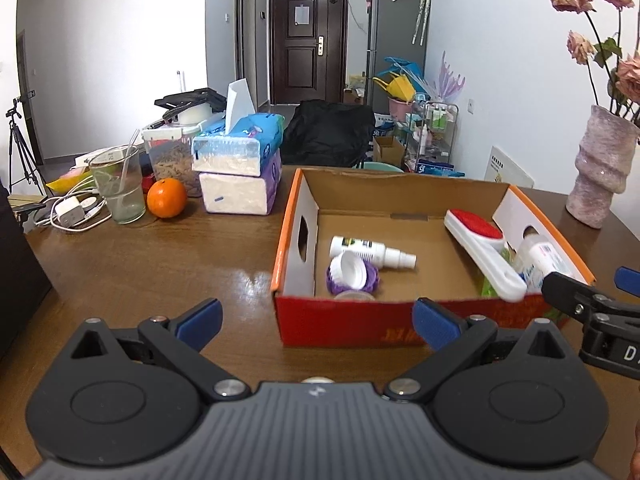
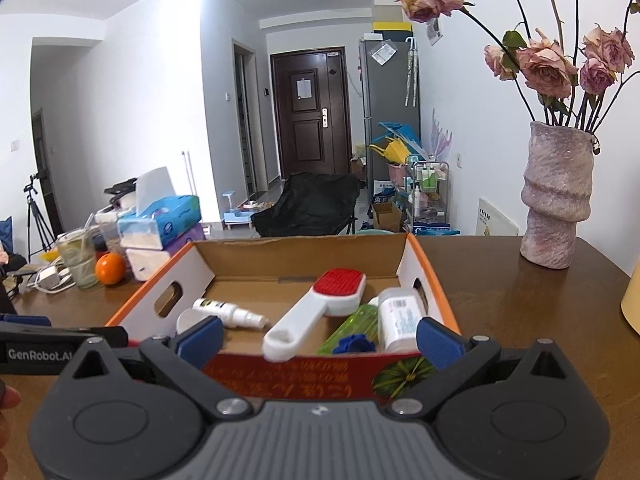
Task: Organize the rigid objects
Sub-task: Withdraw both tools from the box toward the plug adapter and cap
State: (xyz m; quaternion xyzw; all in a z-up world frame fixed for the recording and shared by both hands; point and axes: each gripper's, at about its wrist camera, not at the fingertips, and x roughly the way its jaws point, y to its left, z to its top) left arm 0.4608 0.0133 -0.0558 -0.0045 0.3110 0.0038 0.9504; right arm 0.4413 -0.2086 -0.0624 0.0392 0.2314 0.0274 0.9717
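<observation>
An open cardboard box (image 1: 288,240) (image 2: 136,304) with orange rims and a red front stands on the brown table. Inside lie a white spray bottle (image 1: 368,252) (image 2: 228,312), a white brush with a red pad (image 1: 480,252) (image 2: 316,312), a white-capped purple item (image 1: 352,272), a clear labelled bottle (image 1: 544,260) (image 2: 400,320) and a green bottle (image 2: 356,328) with a blue cap. My left gripper (image 1: 316,324) is open and empty just before the box's front wall. My right gripper (image 2: 320,340) is open too, over the box's near edge, holding nothing.
On the left of the table stand a glass (image 1: 118,188), an orange (image 1: 166,198), stacked tissue packs (image 1: 236,172) and a charger with cables (image 1: 68,212). A pink vase (image 2: 556,200) with dried roses stands at the far right. Bare table (image 1: 160,264) lies left of the box.
</observation>
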